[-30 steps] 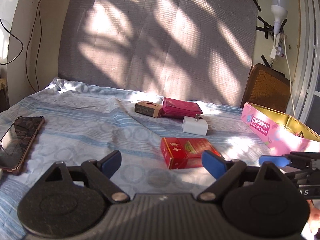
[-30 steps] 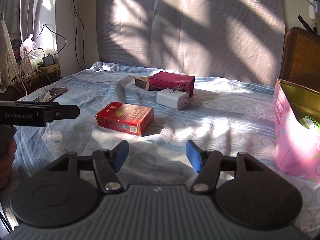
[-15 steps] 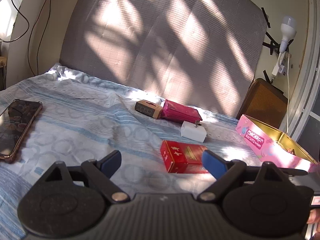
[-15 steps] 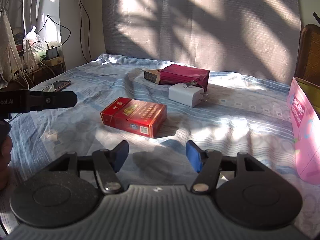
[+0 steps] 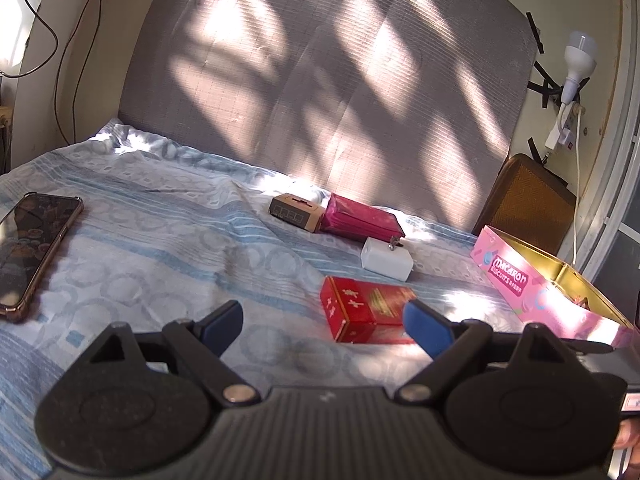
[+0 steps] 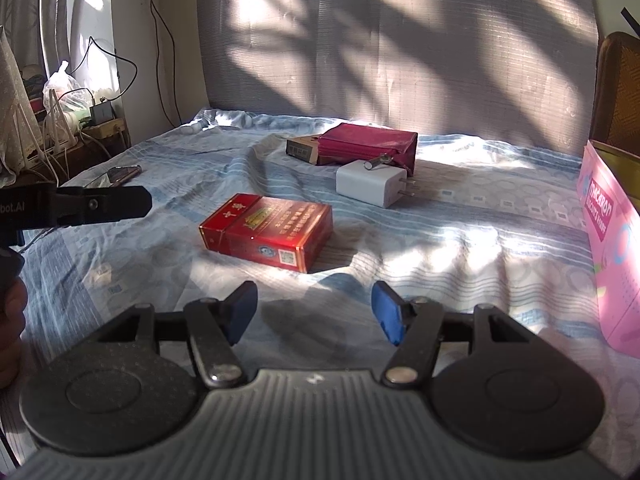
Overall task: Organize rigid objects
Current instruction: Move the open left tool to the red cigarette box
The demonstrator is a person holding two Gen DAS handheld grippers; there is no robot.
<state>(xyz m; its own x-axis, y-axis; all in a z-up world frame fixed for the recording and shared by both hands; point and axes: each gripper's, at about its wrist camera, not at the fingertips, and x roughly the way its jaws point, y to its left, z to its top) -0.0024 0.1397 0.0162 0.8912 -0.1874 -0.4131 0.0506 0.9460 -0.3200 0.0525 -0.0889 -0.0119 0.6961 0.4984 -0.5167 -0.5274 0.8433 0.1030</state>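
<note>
On the far left of the blue patterned bedsheet a phone lies flat, face up, well apart from everything else. My left gripper hangs above the sheet with its blue pads spread wide and nothing between them. Just past its right pad lies the red box, flat on the sheet. Behind that sits the white charger, and farther back, near the grey headboard, a small brown box lies just beside a magenta pouch; whether they touch I cannot tell. My right gripper hovers low over the sheet, its pads parted and empty, the red box lying ahead of them and slightly left. At the far right stands the open pink tin, gold inside.
</note>
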